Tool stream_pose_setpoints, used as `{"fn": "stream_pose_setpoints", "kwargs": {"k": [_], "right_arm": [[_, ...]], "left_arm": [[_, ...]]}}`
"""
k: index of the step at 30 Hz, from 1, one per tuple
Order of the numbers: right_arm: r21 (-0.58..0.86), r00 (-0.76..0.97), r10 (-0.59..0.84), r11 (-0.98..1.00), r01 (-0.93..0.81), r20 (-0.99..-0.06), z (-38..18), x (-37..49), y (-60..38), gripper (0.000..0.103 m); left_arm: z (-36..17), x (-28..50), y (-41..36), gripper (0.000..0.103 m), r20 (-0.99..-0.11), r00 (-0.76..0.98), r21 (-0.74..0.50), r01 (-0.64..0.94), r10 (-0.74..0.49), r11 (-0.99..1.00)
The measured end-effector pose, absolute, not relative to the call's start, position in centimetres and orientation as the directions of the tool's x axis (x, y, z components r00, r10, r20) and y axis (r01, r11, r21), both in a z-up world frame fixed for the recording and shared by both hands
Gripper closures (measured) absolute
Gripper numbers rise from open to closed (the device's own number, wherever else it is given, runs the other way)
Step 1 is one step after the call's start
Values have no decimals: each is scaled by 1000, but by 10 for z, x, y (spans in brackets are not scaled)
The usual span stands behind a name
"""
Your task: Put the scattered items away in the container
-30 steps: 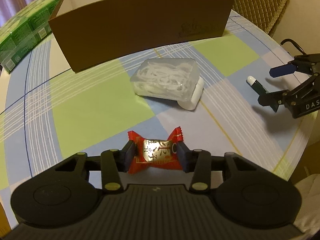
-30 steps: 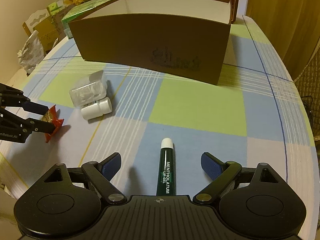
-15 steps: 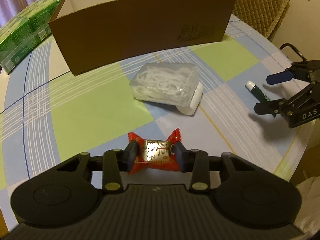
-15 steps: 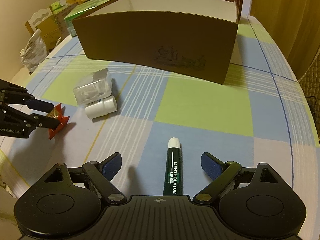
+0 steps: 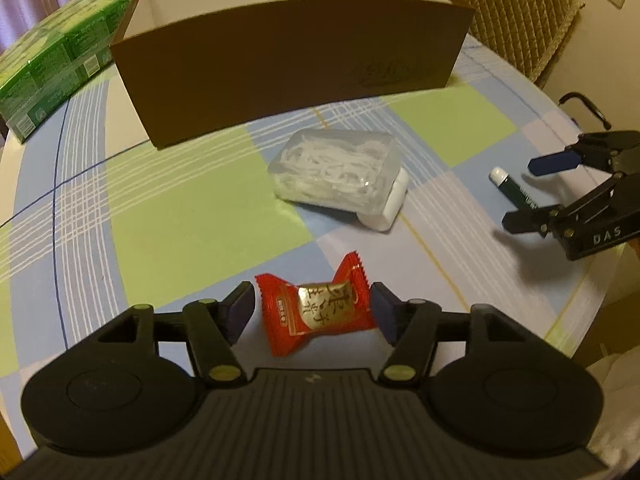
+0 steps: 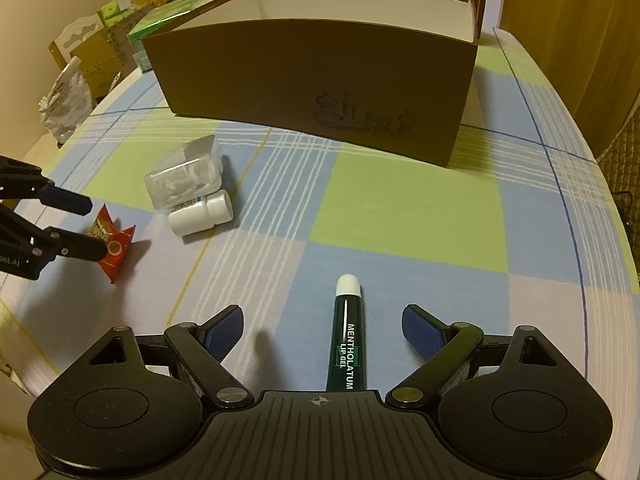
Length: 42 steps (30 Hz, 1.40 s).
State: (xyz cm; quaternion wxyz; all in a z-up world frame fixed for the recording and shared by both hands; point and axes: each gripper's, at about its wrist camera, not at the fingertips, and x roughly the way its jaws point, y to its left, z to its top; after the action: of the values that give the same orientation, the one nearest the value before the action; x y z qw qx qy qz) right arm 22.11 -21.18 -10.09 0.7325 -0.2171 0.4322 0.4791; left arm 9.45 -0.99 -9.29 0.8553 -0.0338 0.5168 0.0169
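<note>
**Both grippers spread wide, candy and lip gel lying loose in front of the box**

You worked on a round table point(image 6: 420, 208) covered in a smooth checked cloth of green, blue and lilac squares. The landmark was the brown cardboard box point(image 5: 288, 64), a long open-topped rectangle with matte brown outer walls and plain white inner walls. To its left lay a glossy green wrapped pack point(image 5: 48, 68).

Just in front of the box lay the clear plastic case point(image 5: 340, 170), rounded at the corners and packed with tangled white pieces. Against its near side lay a small white bottle point(image 6: 200, 214), a squat cylinder on its side.

Nearer you than the case, well clear of the box, sat the red candy point(image 5: 316, 308), a crinkled foil twist with a gold centre panel. Your left gripper point(image 5: 312, 308) straddled it with jaws apart, a gap showing on each side.

In front of the box's right end lay the green lip gel tube point(image 6: 347, 336), slim, glossy, white-capped, cap pointing at the box. Your right gripper point(image 6: 322, 330) stood wide open around it, both blue pads clear.

Only the right wrist view showed the tube's lettering, the bottle's shape and the crumpled bags point(image 6: 66, 104) off the box's left. Only the left wrist view showed the quilted chair back point(image 5: 516, 12) beyond the box's right.
</note>
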Motion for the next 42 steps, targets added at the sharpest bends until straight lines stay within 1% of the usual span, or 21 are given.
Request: {"fn": "stream_pose_setpoints", "kwargs": {"k": [2,3,4,6,13,18,19,20,21,23,24,25,26,27,36,42], "right_arm": [[96,168,513,448,-889,-842,-102,221,-211,11],[96,168,513,448,-889,-842,-102,221,-211,11],[97,167,514,448,-889,-842,-102,221,-211,11],[95,168,512,448,-889,-842,-102,221,-211,11],[94,166,512,444,-891,-843,-102,218,-210,11],[75,183,506,447,-891,-843,-103,217,-206,11],[61,194,502,448,-892,-843,-104,216,-205,13],[60,193,500,445,-894,-844,-105,216,-203,31],[65,185,493,446,-893,-850,-107,218,-201,46],[39,216,479,469,-882,-851,-111,218,-199,47],[24,230,476,468,-883,-849,-112,217,-198,51],[8,244,479,465,-885,-843,-112,216,-197,59],[1,250,483,462,-887,-839,-111,215,-197,79],[2,249,482,461,-887,-840,-111,216,-196,85],[59,216,514,467,-883,-830,-99,214,-203,85],[126,209,572,490,-863,-793,-82,219,-209,85]], "left_arm": [[-97,96,-9,49,-889,457,-53,-75,-13,996],[-100,97,-9,55,-892,452,-61,-86,-16,994],[-103,99,-7,58,-893,449,-73,-100,-21,992],[-106,100,-4,59,-886,463,-92,-106,-33,990],[-101,100,-5,69,-879,474,-85,-61,-47,995],[-96,99,-7,70,-876,480,-73,-50,-40,996],[-95,98,-7,70,-875,483,-74,-51,-41,996],[-93,98,-6,70,-873,487,-75,-53,-40,996],[-92,97,-6,70,-871,489,-76,-53,-40,996],[-90,97,-5,70,-868,494,-74,-54,-38,996],[-90,97,-5,70,-868,496,-73,-55,-36,996],[-89,97,-5,70,-868,496,-71,-56,-34,996],[-89,97,-5,70,-867,497,-69,-59,-31,996],[-88,97,-4,70,-866,499,-71,-60,-32,996],[-81,98,-5,70,-863,504,-65,-62,-25,996],[-71,99,-5,70,-852,524,-56,-60,-16,997]]}}
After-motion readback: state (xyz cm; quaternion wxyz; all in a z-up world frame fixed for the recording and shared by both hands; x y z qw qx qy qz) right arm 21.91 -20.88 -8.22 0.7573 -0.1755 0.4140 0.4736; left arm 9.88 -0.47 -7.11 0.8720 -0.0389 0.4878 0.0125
